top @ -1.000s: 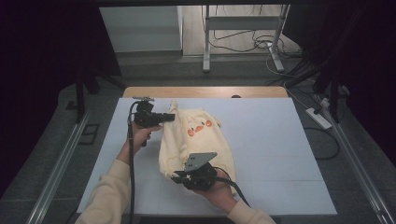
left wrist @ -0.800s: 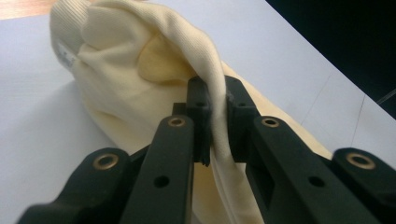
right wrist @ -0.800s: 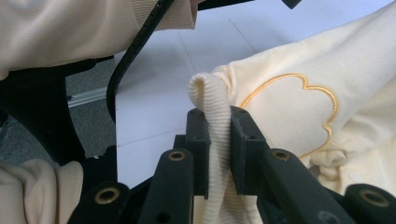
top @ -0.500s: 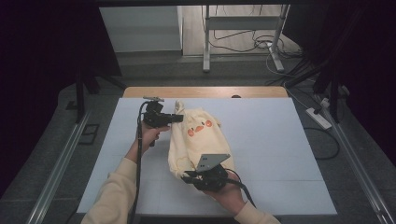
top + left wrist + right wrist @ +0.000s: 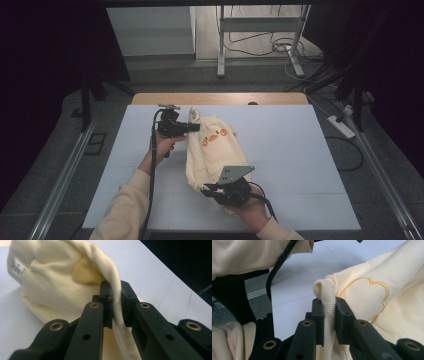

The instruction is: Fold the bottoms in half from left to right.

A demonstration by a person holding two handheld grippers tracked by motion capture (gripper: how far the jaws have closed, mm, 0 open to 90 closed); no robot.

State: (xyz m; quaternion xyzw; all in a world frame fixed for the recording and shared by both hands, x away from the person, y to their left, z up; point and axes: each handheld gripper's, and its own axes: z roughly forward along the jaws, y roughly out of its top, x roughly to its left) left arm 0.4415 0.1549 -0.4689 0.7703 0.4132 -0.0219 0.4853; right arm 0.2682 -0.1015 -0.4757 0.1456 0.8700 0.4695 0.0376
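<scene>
A cream sweatshirt [image 5: 210,150] with an orange print lies bunched along the middle of the pale blue table [image 5: 300,150]. My left gripper [image 5: 192,128] is at its far end, shut on a fold of the cream cloth [image 5: 116,302]. My right gripper [image 5: 210,190] is at the near end, shut on the ribbed hem [image 5: 325,302], which sticks up between the pads. An outlined cloud shape [image 5: 367,295] shows on the cloth beside that hem. A white label [image 5: 18,267] shows inside the collar in the left gripper view.
The table's wooden far edge [image 5: 220,98] lies behind the garment. Metal rails [image 5: 60,180] run along both sides of the table. A stand's legs [image 5: 260,45] and cables lie on the floor beyond. Cream sleeves [image 5: 125,205] come in from the bottom.
Both grippers have moved to the right across the table, dragging the sweatshirt with them. The grips have stayed the same.
</scene>
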